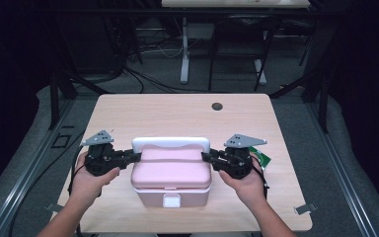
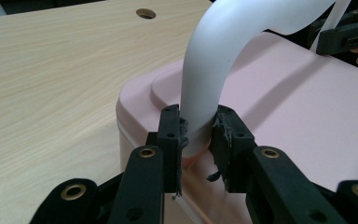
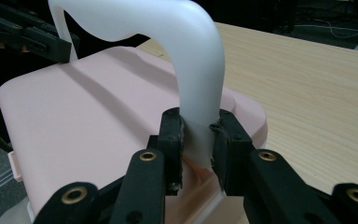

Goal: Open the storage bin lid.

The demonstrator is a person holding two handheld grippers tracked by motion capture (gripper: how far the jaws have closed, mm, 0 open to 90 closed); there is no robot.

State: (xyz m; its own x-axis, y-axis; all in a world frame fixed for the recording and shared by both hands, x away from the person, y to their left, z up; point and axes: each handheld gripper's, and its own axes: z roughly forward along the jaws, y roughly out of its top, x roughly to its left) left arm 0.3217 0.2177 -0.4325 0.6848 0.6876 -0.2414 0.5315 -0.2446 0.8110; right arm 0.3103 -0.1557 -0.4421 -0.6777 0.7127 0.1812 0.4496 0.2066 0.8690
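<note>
A pink lunch box (image 1: 171,173) with a white front latch (image 1: 171,200) sits on the wooden table (image 1: 177,116) near its front edge. Its white carry handle (image 1: 170,143) stands raised above the lid. My left gripper (image 1: 137,156) is shut on the handle's left leg (image 2: 200,107), close to where it meets the box. My right gripper (image 1: 206,157) is shut on the handle's right leg (image 3: 200,121) in the same way. In the left gripper view my own gripper (image 2: 198,135) pinches the leg over the pink lid (image 2: 279,98). The right gripper (image 3: 196,137) does likewise.
A green and white item (image 1: 262,158) lies on the table just behind the right hand. A dark round hole (image 1: 217,106) marks the table's far side. Table legs and cables stand on the floor beyond the far edge.
</note>
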